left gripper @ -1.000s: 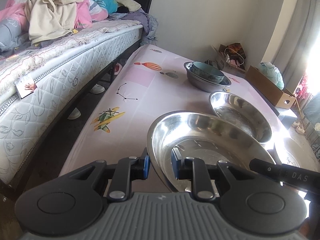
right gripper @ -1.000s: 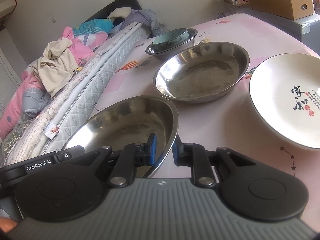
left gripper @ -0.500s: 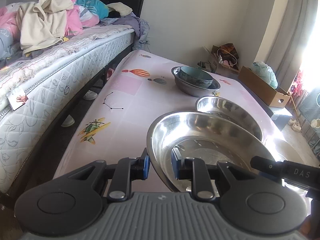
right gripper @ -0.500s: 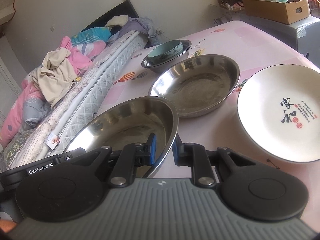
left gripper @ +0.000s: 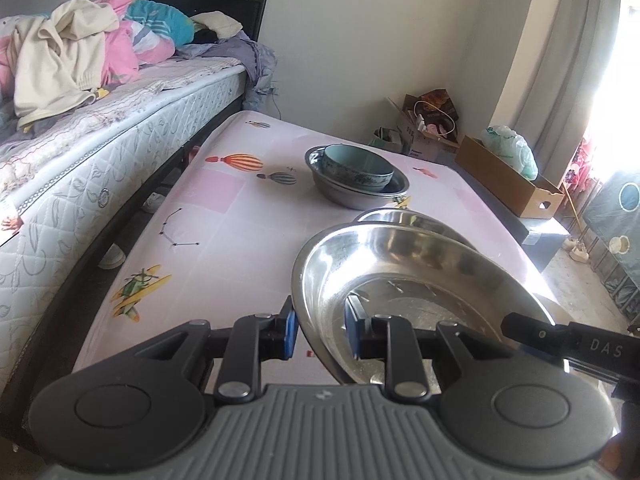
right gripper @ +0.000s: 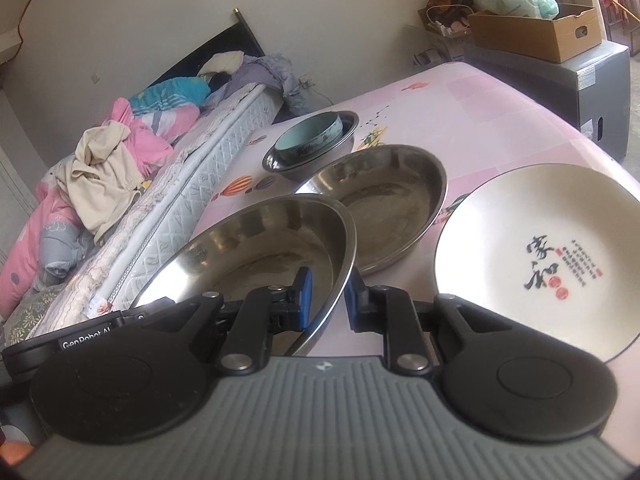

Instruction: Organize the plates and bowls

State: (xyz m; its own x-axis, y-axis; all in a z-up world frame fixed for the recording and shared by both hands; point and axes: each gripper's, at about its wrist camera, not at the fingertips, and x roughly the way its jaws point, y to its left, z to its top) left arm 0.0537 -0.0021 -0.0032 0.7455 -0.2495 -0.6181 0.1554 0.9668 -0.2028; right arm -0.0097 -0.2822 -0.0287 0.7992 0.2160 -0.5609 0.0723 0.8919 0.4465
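Both grippers hold one large steel plate (left gripper: 400, 280), lifted above the pink table. My left gripper (left gripper: 320, 332) is shut on its left rim. My right gripper (right gripper: 326, 300) is shut on its right rim; the plate also shows in the right wrist view (right gripper: 256, 248). A second steel plate (right gripper: 384, 196) lies on the table just beyond it, partly hidden in the left wrist view (left gripper: 408, 220). A white ceramic plate with black characters (right gripper: 540, 252) lies to the right. A teal bowl (left gripper: 356, 168) sits in a steel bowl (left gripper: 352, 196) at the far side.
A bed (left gripper: 100, 132) piled with clothes runs along the table's left edge. A cardboard box (right gripper: 536, 32) with a bag stands on a grey cabinet beyond the table's far right. The tablecloth (left gripper: 224, 216) has balloon and plane prints.
Both grippers have lifted the held steel plate and carried it toward the second steel plate; its far rim now overlaps that plate in view.
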